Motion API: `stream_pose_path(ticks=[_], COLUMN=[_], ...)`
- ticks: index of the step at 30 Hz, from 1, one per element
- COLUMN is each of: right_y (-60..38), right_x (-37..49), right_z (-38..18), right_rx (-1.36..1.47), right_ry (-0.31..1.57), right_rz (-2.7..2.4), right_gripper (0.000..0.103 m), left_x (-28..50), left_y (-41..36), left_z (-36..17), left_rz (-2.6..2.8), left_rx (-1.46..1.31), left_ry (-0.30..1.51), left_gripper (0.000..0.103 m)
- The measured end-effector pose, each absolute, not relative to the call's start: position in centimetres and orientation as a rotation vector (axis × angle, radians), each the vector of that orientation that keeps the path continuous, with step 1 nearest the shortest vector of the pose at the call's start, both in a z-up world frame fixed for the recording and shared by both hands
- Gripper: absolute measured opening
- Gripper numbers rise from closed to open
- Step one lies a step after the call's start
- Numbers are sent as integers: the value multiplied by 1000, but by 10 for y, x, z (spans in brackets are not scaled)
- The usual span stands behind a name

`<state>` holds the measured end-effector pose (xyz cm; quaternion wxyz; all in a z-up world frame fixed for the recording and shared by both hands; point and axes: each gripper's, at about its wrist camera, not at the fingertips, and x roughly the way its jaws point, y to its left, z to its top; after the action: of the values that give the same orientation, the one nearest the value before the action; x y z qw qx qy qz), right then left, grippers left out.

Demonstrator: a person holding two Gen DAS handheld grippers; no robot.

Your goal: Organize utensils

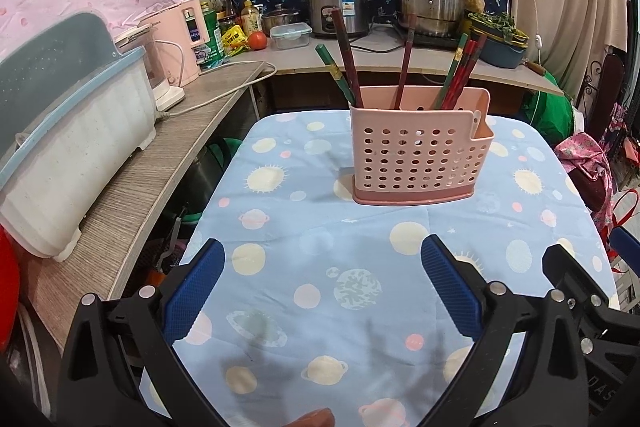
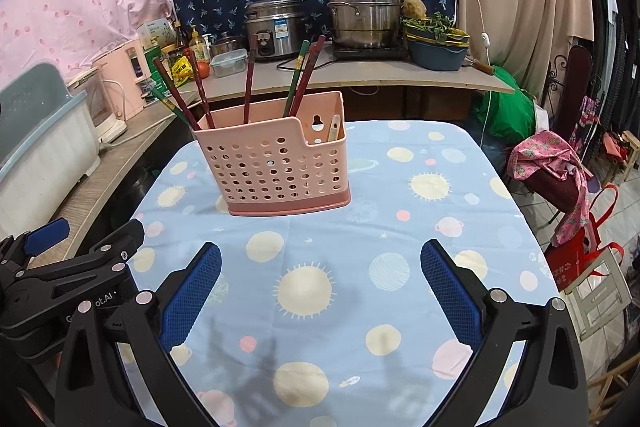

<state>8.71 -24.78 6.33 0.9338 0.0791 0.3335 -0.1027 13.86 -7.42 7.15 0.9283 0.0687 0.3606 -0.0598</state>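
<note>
Left wrist view: pink holder (image 1: 420,155) is seen upright mid-table, chopsticks (image 1: 346,59) already stood inside — apparently sorted. Left gripper (image 1: 322,279) and right gripper (image 2: 320,281) are held wide apart, empty, short of the holder.

Black tool (image 2: 320,283) frames — blue ribbed pads (image 2: 192,291), silver screws.

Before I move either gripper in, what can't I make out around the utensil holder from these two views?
- Lower ends of the chopsticks: hidden by the pink holder wall, both views.
- Pale utensil in the side pocket: only its top shows, right wrist view; type unclear.
- Cloth-covered table behind the holder: blocked in both.
- Near table edge: hidden by the left gripper and right gripper.
</note>
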Motion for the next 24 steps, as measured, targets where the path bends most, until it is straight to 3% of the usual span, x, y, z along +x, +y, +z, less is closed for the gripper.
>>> stream_pose_path(ticks=[24], right_y=[-253], right_x=[86], right_z=[58], right_rx=[163], right_ry=[691], right_rz=[-218], right_gripper=[96], left_x=[143], left_y=[-75], left_z=[65], left_rz=[-115], left_rx=[130], left_ry=[757], left_gripper=[95])
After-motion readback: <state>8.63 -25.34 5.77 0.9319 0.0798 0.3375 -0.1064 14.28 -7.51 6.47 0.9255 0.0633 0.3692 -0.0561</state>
